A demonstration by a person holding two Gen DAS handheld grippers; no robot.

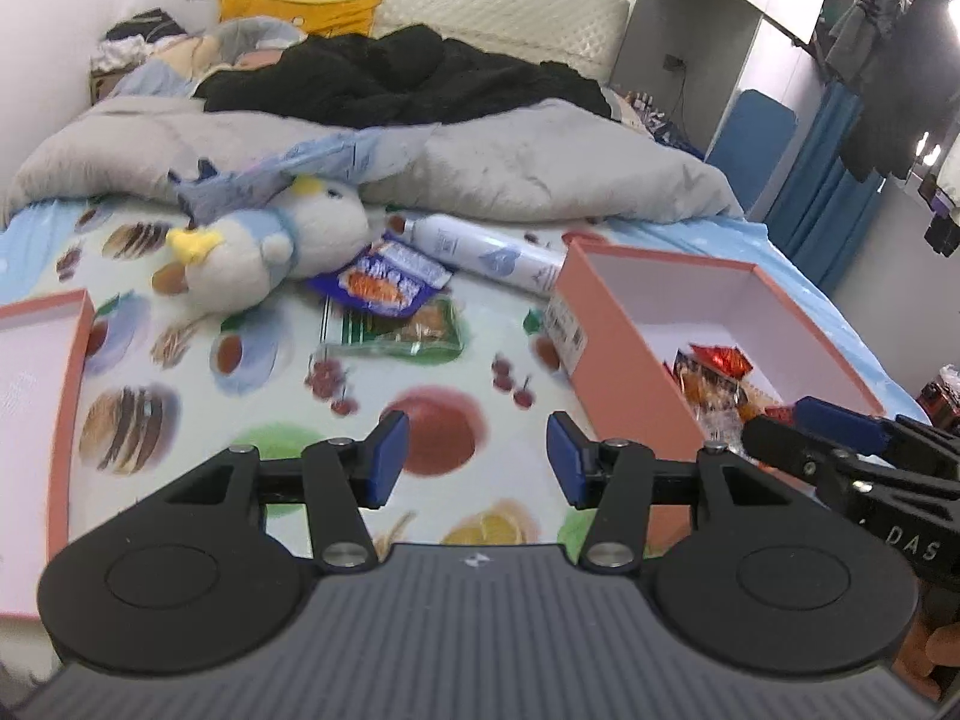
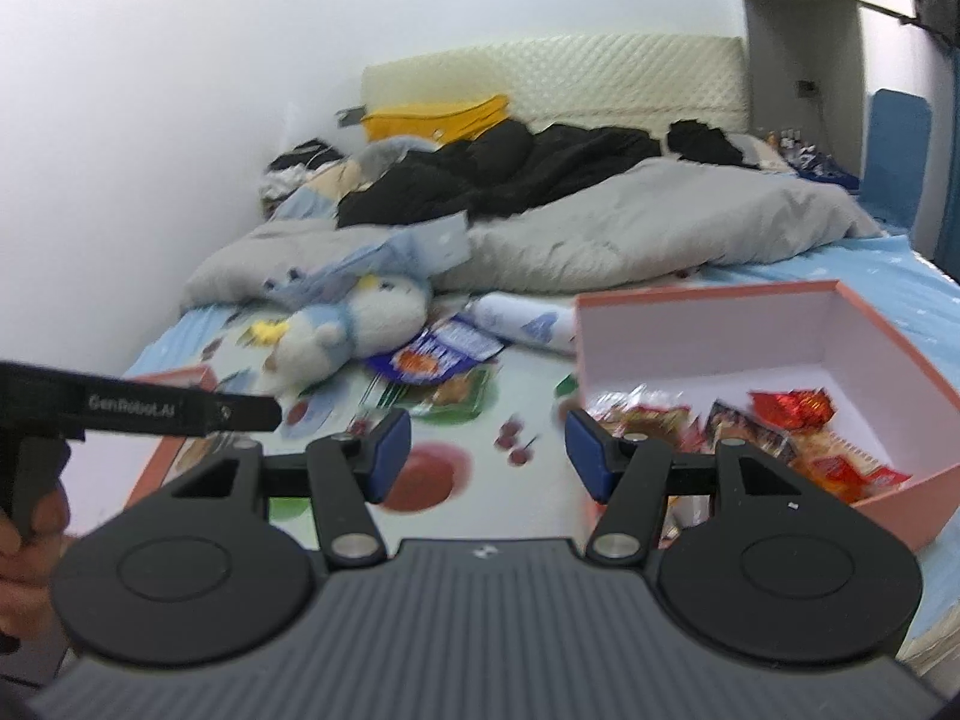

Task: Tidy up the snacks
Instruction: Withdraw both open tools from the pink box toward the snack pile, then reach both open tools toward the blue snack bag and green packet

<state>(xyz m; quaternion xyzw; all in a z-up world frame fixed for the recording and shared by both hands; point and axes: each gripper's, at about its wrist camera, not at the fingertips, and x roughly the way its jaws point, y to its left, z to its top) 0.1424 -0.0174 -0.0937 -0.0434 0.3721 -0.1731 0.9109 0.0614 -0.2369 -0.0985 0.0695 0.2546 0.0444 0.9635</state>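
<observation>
Fruit-print bedsheet point(image 1: 432, 438) below both tongs, left gripper point(image 1: 477, 459) and right gripper point(image 2: 489, 453) gaping, empty. "GenRobot.AI" readable at 9 o'clock. Snack packets point(image 2: 774, 432) inside pink box point(image 2: 708, 324), 3 o'clock.

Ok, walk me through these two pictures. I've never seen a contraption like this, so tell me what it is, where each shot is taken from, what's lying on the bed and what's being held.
No robot here: a person holds a two-finger clamp tool in each hand, each with a wide-angle camera looking along its fingers. One picture comes from the left gripper, the other from the right gripper. Both stand open and hold nothing.

They look over a bed with a fruit-print sheet. On it sits an open pink box already holding several red and orange snack packets. Out on the sheet lie a blue snack packet, a green snack packet just in front of it, a white bottle on its side and a plush toy. The pink lid lies at the left.
</observation>
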